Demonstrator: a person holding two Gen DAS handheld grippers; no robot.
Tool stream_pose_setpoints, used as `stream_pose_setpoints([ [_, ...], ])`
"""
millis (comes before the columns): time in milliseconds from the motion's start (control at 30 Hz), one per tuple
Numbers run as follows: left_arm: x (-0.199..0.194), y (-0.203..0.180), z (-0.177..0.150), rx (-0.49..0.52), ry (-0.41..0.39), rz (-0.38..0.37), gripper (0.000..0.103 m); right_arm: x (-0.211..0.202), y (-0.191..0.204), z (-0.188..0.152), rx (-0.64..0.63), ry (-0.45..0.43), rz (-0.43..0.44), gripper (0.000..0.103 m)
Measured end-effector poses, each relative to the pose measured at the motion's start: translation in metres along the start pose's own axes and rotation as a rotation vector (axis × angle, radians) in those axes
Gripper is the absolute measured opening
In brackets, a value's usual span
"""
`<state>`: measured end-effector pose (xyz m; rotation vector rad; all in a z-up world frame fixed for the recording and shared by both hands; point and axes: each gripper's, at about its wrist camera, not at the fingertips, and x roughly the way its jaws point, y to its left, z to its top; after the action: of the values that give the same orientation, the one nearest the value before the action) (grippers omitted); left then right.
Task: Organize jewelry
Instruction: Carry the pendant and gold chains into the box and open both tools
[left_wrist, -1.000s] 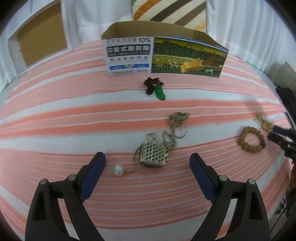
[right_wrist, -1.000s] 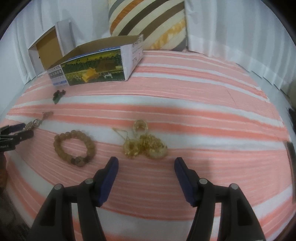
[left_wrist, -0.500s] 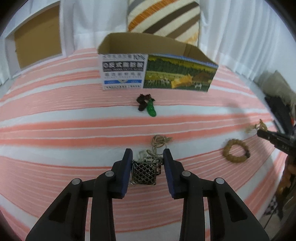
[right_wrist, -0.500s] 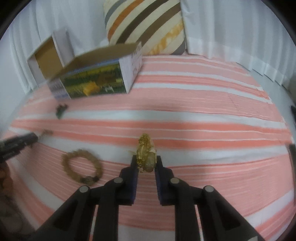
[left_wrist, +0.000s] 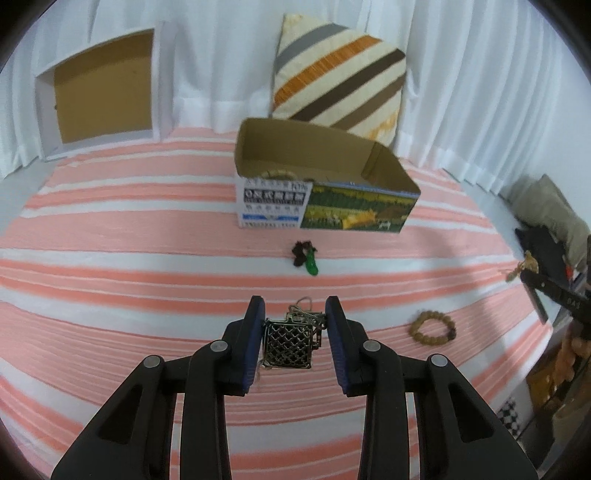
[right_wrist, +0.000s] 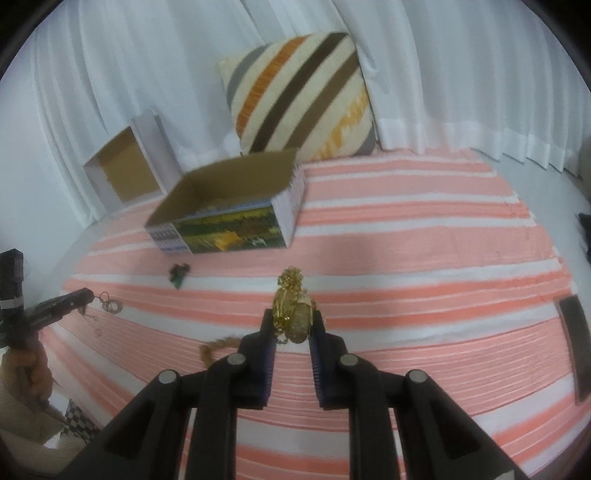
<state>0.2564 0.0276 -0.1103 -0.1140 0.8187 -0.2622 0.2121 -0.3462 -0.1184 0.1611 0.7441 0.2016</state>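
My left gripper (left_wrist: 295, 325) is shut on a square metal lattice pendant (left_wrist: 288, 345) with its chain, lifted above the striped bedspread. My right gripper (right_wrist: 293, 325) is shut on a gold necklace bundle (right_wrist: 291, 306), also lifted. An open printed cardboard box (left_wrist: 325, 184) stands beyond both; it shows in the right wrist view (right_wrist: 229, 218) too, with something lying inside. A green and dark charm (left_wrist: 306, 258) lies in front of the box. A brown bead bracelet (left_wrist: 432, 328) lies to the right, partly hidden behind the right gripper in the right wrist view (right_wrist: 214, 347).
A striped cushion (left_wrist: 336, 88) leans on the white curtain behind the box. A white box lid (left_wrist: 103, 92) stands at the back left. The other gripper shows at each view's edge (left_wrist: 546, 288) (right_wrist: 55, 306). The bed edge drops off at the right.
Both grippers closed on their pieces and lifted them off the bedspread, moving up and toward the box. The bracelet and green charm stayed put.
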Motion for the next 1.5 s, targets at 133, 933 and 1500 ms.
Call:
stream_pose_setpoints([
  [133, -0.015, 0.008, 0.006, -0.025, -0.008, 0.001, 0.033, -0.004, 0.015, 0.007, -0.029, -0.017, 0.022, 0.017],
  [933, -0.013, -0.021, 0.152, 0.035, -0.104, -0.097, 0.033, 0.045, 0.076, 0.128, -0.094, -0.036, 0.139, 0.017],
  [1500, 0.158, -0.043, 0.234, 0.029, -0.002, -0.044, 0.033, 0.208, 0.084, 0.225, -0.149, 0.039, 0.070, 0.017],
])
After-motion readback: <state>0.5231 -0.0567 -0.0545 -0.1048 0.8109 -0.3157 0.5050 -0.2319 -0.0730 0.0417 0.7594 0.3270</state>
